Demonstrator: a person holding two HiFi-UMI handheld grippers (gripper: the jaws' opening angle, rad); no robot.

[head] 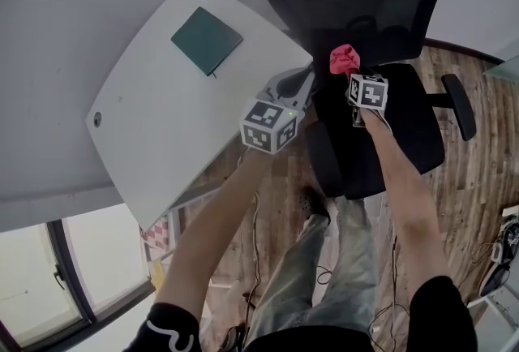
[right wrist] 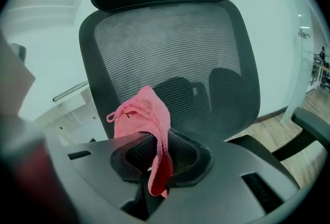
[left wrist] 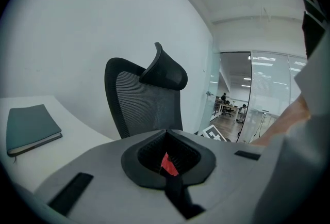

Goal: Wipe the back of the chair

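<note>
Approach step, judged. The right gripper (right wrist: 161,158) is clenched on the pink cloth (right wrist: 142,117), held just before the chair back (right wrist: 170,58); contact is not evident. The left gripper (left wrist: 169,166) is clenched at the bench (head: 162,123) edge; a red sliver at its jaws is unidentifiable. The next move probably calls for pressing the cloth on and sweeping across.

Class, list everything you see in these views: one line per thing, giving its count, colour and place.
office chair: one, black mesh, beside the table
cloth: one, pink, held up before the chair's backrest
table: one, white, left of the chair
notebook: one, dark teal, on the table
floor: one, brown wood, under the chair
left gripper: one, grey, jaws together, by the table's corner
right gripper: one, grey, shut on the cloth
forearms: two, bare, behind the grippers
</note>
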